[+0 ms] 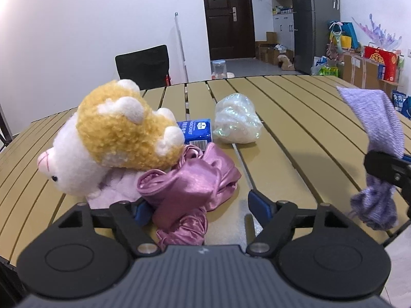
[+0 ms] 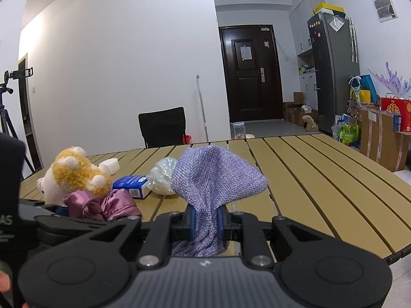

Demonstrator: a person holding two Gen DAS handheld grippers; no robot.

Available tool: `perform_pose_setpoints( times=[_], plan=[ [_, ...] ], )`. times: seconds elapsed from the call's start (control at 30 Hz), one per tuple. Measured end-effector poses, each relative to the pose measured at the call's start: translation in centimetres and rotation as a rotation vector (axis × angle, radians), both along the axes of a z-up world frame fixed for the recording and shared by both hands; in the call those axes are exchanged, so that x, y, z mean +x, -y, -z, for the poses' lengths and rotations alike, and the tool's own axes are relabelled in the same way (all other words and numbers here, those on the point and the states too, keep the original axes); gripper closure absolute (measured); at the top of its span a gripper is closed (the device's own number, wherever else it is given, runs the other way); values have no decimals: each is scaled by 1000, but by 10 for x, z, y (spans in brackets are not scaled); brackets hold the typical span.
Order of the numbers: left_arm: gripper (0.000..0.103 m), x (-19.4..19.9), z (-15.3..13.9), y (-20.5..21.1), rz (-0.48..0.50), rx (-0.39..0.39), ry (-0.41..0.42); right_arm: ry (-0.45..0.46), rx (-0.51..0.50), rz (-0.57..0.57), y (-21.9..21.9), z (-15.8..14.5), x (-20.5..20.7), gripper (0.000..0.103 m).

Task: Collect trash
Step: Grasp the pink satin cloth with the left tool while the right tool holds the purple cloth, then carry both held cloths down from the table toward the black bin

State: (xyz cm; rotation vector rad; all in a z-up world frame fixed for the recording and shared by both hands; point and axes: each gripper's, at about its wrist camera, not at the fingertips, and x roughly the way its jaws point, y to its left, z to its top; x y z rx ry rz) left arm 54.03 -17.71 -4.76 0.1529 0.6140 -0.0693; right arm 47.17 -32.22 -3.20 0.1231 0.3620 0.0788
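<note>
Right gripper pinches purple knit cloth. Left gripper spread around pink satin fabric (pads not pressing), beside plush toy.

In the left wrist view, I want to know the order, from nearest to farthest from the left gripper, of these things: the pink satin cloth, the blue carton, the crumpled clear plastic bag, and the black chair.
From the left gripper:
1. Pink satin cloth, lying between its fingers.
2. Blue carton, behind the cloth, beside the plush toy.
3. Crumpled clear plastic bag, just right of the carton, slightly farther.
4. Black chair, beyond the table's far edge.
</note>
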Motion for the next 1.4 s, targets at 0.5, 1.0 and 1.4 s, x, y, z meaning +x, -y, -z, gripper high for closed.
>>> perform_pose_setpoints(
  times=[0.5,1.0,1.4],
  plan=[
    [71,2,-5,-10,5,-40,-36,-12,12,-17,-1,-2,3,88],
    [71,-43,-38,-26,38,-103,1,26,11,-37,4,-7,-23,88],
    [71,-87,-58,-43,26,-122,17,65,-3,-58,-5,-20,-70,88]
  ],
)
